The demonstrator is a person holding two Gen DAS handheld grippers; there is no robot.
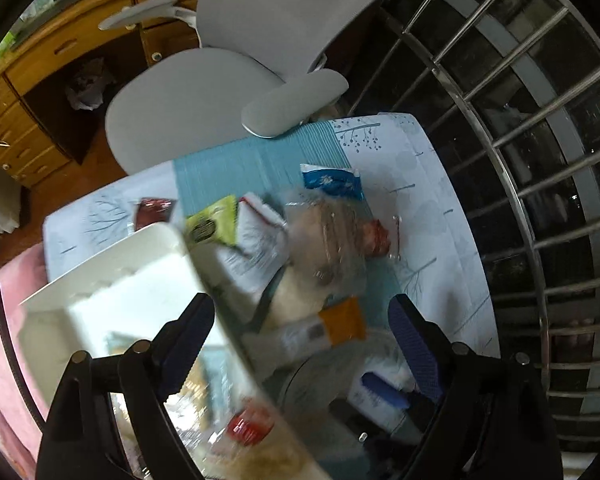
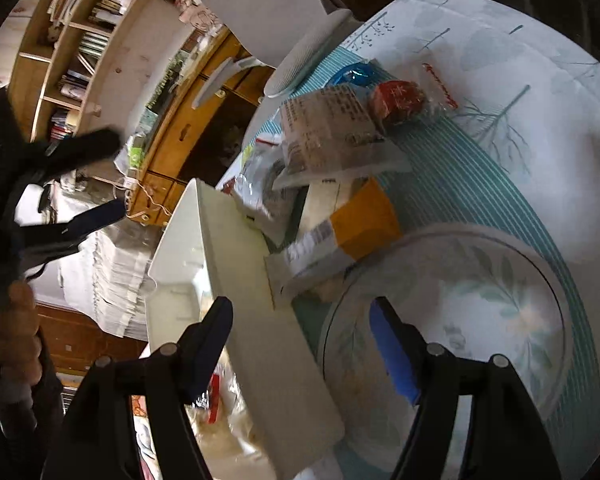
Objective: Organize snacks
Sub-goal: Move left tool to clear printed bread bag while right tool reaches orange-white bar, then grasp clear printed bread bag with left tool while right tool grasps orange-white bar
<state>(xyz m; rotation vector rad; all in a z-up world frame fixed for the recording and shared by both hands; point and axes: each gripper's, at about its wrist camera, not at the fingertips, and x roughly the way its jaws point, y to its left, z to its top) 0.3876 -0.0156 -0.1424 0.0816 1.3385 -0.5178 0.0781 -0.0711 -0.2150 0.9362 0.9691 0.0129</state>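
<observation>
A white plastic bin [image 1: 140, 264] [image 2: 236, 260] stands on the table at the left, with a red-labelled clear packet [image 1: 248, 426] inside. Beside it lies a pile of snacks: a blue packet [image 1: 332, 182], a green one [image 1: 212, 222], a dark red one [image 1: 152, 210], a clear bread bag [image 1: 332, 240] [image 2: 324, 128] and an orange-and-white packet [image 1: 340, 320] [image 2: 364, 216]. My left gripper [image 1: 300, 304] [image 2: 108, 176] hangs open over the bin's right wall and the pile, holding nothing. My right gripper [image 2: 300, 308] is open too, straddling the bin's wall and a floral plate [image 2: 500, 300].
The table carries a pale cloth with tree prints and a teal striped band [image 1: 420, 184]. A grey office chair [image 1: 228, 80] stands at its far side, with a wooden desk [image 1: 40, 80] behind it. A metal window grille [image 1: 520, 160] runs along the right. A bookshelf [image 2: 80, 40] is in the background.
</observation>
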